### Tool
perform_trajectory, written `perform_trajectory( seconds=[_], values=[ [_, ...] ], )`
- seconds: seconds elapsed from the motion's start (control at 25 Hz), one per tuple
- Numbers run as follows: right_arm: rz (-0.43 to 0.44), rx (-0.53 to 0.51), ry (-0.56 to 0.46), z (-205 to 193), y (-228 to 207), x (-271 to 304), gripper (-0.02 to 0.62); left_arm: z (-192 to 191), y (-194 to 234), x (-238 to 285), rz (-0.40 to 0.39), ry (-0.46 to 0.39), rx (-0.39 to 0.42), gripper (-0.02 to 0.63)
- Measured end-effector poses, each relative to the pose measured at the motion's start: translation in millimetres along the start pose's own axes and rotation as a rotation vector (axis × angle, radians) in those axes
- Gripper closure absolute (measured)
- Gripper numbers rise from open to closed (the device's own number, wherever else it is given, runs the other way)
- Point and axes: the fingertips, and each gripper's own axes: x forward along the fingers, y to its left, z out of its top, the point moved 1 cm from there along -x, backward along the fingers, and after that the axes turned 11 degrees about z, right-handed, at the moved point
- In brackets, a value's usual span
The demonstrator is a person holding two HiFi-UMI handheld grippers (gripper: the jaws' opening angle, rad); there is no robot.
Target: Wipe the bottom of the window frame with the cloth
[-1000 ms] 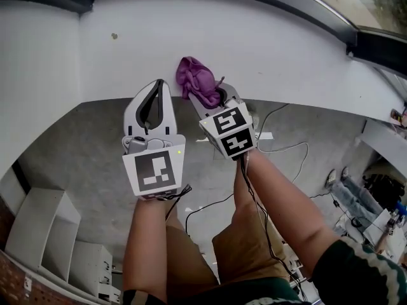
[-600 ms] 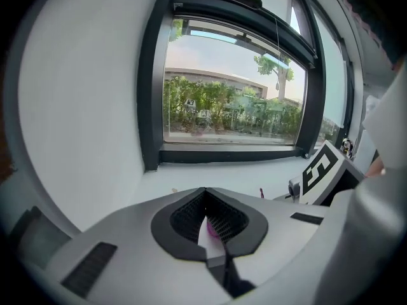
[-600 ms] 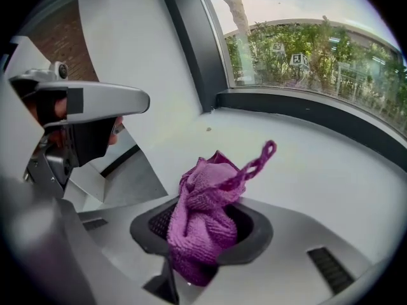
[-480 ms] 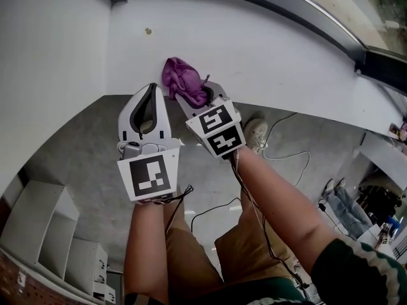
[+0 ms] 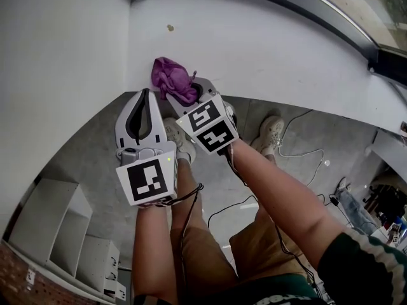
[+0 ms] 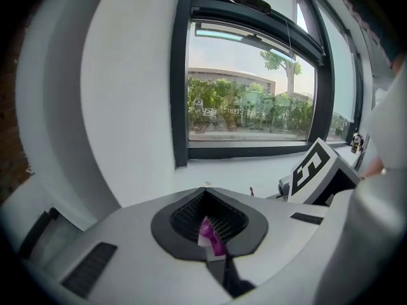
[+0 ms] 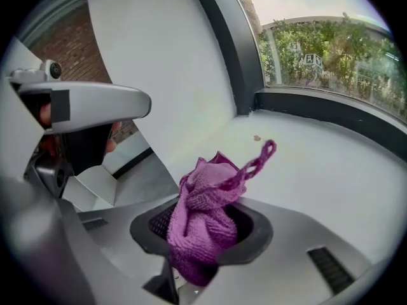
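Note:
A crumpled purple cloth (image 5: 170, 79) hangs from my right gripper (image 5: 191, 94), which is shut on it at the front edge of the white window sill (image 5: 267, 49). In the right gripper view the cloth (image 7: 203, 224) bulges out of the jaws, and a loop of it sticks up over the sill (image 7: 318, 170). The dark window frame (image 5: 318, 8) runs along the sill's far side. My left gripper (image 5: 146, 94) is shut just left of the cloth, off the sill. A tiny purple scrap (image 6: 212, 235) shows at its jaw seam.
A white wall (image 5: 57, 62) meets the sill at the left corner. A small brown spot (image 5: 170, 27) marks the sill. Below are a grey floor with cables (image 5: 299, 151), the person's shoes (image 5: 272, 129) and a white shelf unit (image 5: 57, 234).
Both grippers have moved left along the sill's edge towards the corner, with the cloth still in the right one. The brown spot is now nearer to the cloth.

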Motion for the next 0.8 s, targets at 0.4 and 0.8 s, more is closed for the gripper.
perform_trajectory(
  seconds=[0.4,0.8],
  values=[
    [0.062,-0.048,0.009,17,29,35,0.449,-8,31,-7,0.029,0.014,0.003,0.603],
    [0.063,-0.051,0.011,25,23,37,0.449,-9,35,-1,0.035,0.017,-0.006,0.603]
  ],
)
